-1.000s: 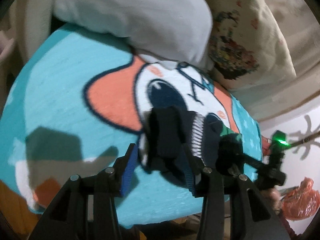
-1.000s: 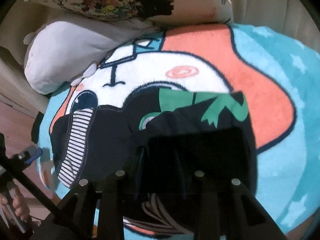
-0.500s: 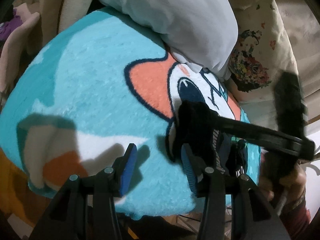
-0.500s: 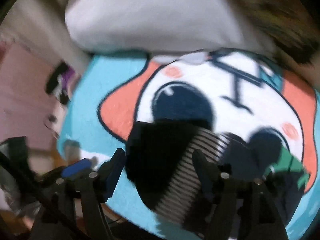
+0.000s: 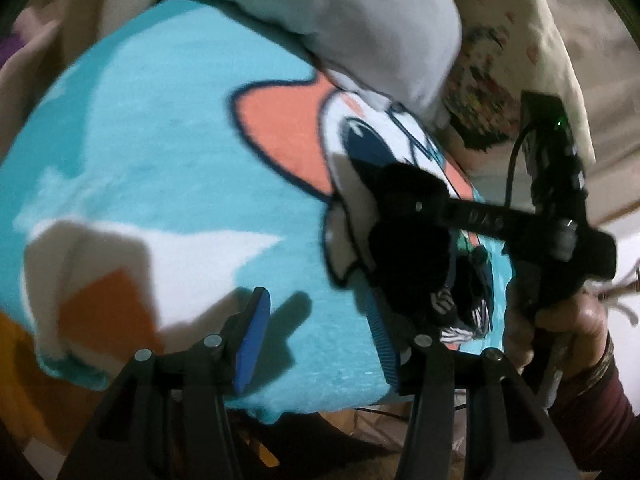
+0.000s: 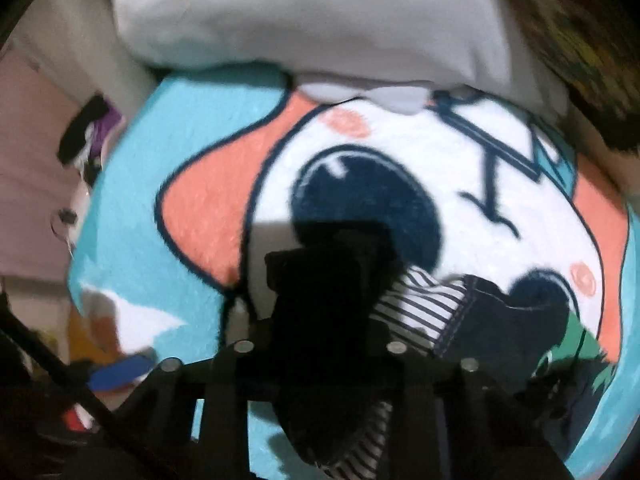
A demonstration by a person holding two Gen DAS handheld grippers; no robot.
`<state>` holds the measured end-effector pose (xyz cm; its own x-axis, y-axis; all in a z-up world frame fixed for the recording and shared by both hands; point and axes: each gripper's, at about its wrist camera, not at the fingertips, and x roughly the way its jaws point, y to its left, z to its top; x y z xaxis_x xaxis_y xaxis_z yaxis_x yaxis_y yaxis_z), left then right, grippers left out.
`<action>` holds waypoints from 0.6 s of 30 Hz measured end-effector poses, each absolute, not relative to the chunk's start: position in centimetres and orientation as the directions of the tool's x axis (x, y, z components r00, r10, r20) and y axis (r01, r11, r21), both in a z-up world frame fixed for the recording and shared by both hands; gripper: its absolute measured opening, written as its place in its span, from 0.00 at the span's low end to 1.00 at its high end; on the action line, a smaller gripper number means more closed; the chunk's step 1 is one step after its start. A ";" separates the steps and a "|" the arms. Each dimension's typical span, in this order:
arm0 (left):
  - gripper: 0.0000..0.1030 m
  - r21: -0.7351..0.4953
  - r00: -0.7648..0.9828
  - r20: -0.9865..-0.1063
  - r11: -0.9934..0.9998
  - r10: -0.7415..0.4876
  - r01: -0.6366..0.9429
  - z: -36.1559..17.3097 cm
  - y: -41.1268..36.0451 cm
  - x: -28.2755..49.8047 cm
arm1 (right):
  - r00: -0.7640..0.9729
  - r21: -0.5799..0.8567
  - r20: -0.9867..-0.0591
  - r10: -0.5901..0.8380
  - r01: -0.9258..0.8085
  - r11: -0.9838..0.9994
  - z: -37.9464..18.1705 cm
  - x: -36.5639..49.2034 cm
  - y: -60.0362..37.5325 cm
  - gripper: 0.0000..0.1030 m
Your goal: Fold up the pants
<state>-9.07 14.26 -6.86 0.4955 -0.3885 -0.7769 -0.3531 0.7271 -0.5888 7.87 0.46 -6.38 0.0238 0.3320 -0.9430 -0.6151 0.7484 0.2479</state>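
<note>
The dark navy pants (image 6: 492,320) with a striped lining and green print lie bunched on a cartoon blanket (image 6: 400,152). My right gripper (image 6: 320,344) is shut on a dark fold of the pants (image 6: 320,288) and holds it up over the blanket. In the left wrist view the pants (image 5: 408,248) hang as a dark bundle from the right gripper (image 5: 404,200). My left gripper (image 5: 316,336) is open and empty, its blue pads (image 5: 252,340) just left of the bundle.
A grey-white pillow (image 6: 312,20) lies at the blanket's far edge, a floral cushion (image 5: 484,92) beside it. The turquoise blanket (image 5: 160,140) drops off at its near edge. A hand (image 5: 560,328) holds the right gripper's handle.
My right gripper has swung left across the blanket, carrying a fold of the pants, and is now shut on it. My left gripper has pulled back off the pants and stays open.
</note>
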 end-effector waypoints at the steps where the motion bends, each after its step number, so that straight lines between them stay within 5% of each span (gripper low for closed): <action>1: 0.47 -0.595 0.486 -0.772 0.734 -0.408 -0.328 -7.0 13.5 -8.4 | 0.021 0.273 -0.934 0.356 -0.599 0.753 -6.1 8.0 -0.1 0.27; 10: 0.55 -0.612 0.479 -0.730 0.778 -0.487 -0.143 -6.0 7.7 -3.8 | 0.026 0.408 -0.870 0.492 -0.521 0.750 -2.7 8.8 -3.9 0.26; 11: 0.50 -0.615 0.479 -0.727 0.778 -0.493 -0.132 -5.7 7.3 -3.5 | 0.023 0.425 -0.862 0.506 -0.511 0.747 -2.8 9.0 -4.1 0.26; 13: 0.12 -0.627 0.463 -0.718 0.772 -0.520 -0.105 -5.3 6.4 -2.6 | 0.022 0.460 -0.844 0.536 -0.487 0.743 -2.5 9.5 -5.1 0.26; 18: 0.10 -0.619 0.455 -0.711 0.785 -0.536 -0.043 -3.0 3.0 -0.9 | 0.043 0.541 -0.788 0.614 -0.427 0.724 -1.2 10.5 -9.0 0.26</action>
